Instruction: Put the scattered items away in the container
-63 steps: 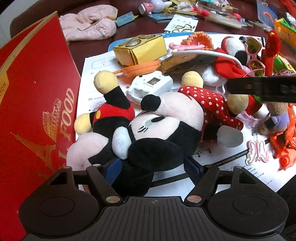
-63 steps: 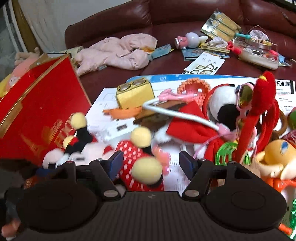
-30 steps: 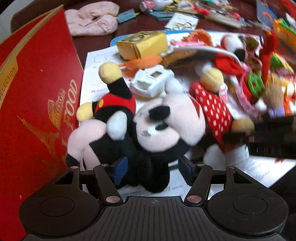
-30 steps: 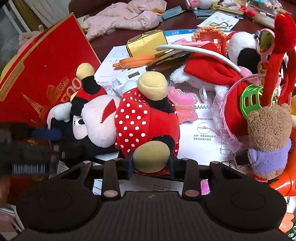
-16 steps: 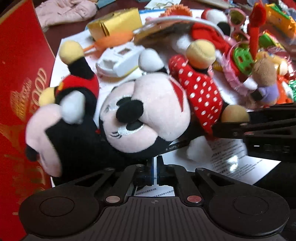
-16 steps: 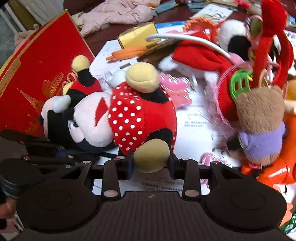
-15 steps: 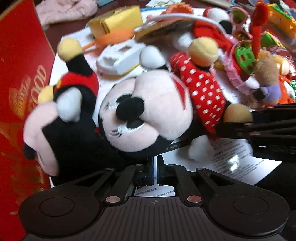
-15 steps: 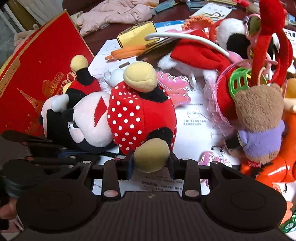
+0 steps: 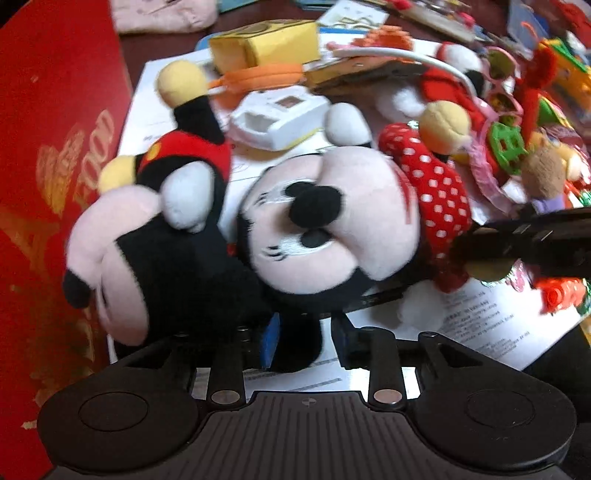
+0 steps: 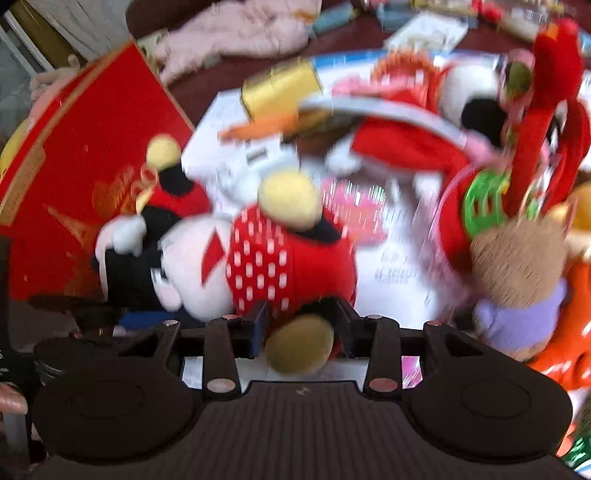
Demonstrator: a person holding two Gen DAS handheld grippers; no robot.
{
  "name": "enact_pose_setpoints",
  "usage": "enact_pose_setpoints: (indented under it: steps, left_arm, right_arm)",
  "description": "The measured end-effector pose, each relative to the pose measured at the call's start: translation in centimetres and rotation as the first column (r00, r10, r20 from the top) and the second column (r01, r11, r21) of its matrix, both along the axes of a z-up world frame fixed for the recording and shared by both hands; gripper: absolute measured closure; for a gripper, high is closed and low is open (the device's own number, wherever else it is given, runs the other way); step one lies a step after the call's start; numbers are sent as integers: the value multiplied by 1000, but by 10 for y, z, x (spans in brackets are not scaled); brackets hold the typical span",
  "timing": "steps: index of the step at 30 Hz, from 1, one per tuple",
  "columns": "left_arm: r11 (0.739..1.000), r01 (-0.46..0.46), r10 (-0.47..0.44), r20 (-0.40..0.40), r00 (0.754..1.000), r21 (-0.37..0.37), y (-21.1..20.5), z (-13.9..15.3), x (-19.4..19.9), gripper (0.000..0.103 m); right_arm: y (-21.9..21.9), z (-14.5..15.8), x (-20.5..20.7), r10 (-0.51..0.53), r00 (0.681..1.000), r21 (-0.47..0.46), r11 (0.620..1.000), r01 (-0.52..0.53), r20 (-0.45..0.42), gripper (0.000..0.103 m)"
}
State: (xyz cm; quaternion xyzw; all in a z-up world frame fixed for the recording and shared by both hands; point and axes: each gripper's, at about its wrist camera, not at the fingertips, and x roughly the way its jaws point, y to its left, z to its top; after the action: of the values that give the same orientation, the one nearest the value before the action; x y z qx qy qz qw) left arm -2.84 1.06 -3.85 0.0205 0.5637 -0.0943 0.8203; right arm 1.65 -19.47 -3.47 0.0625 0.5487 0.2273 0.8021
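A joined pair of mouse plush toys [image 9: 325,236] hangs between my two grippers, off the papers. My left gripper [image 9: 304,343] is shut on the black ear of the polka-dot plush. My right gripper [image 10: 299,332] is shut on that plush's yellow foot [image 10: 297,349]; its red dotted dress [image 10: 273,269] is just ahead. The second plush in red shorts [image 9: 155,229] hangs at the left. The red box [image 9: 44,184] stands open at the left, and also shows in the right wrist view [image 10: 85,158]. The right gripper shows at the right in the left wrist view [image 9: 524,243].
Papers [image 9: 472,317] cover the table. Behind the plush lie a white device [image 9: 280,114], a yellow box [image 9: 266,44], an orange tool [image 9: 266,74] and a red plush heap [image 10: 413,147]. A brown bear [image 10: 517,273] and orange toys [image 10: 569,332] sit at right. Pink clothing [image 10: 243,33] lies far back.
Both grippers closed on the plush and lifted it. Since half a second ago the plush pair has risen and swung a little; the views are motion-blurred.
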Motion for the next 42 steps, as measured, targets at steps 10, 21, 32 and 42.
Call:
enact_pose_setpoints:
  steps: [10, 21, 32, 42]
  left_arm:
    - [987, 91, -92, 1, 996, 134, -30, -24, 7, 46]
    - [977, 102, -111, 42, 993, 190, -34, -25, 18, 38]
    - [989, 74, -81, 52, 995, 131, -33, -24, 32, 83]
    - [996, 42, -43, 18, 999, 80, -28, -23, 40, 98]
  right_arm:
    - [-1, -22, -3, -7, 999, -42, 999, 5, -43, 61]
    - [17, -29, 10, 44, 999, -77, 996, -44, 9, 56]
    - [4, -33, 11, -26, 999, -53, 998, 24, -48, 64]
    - [7, -34, 18, -55, 998, -51, 997, 54, -36, 63]
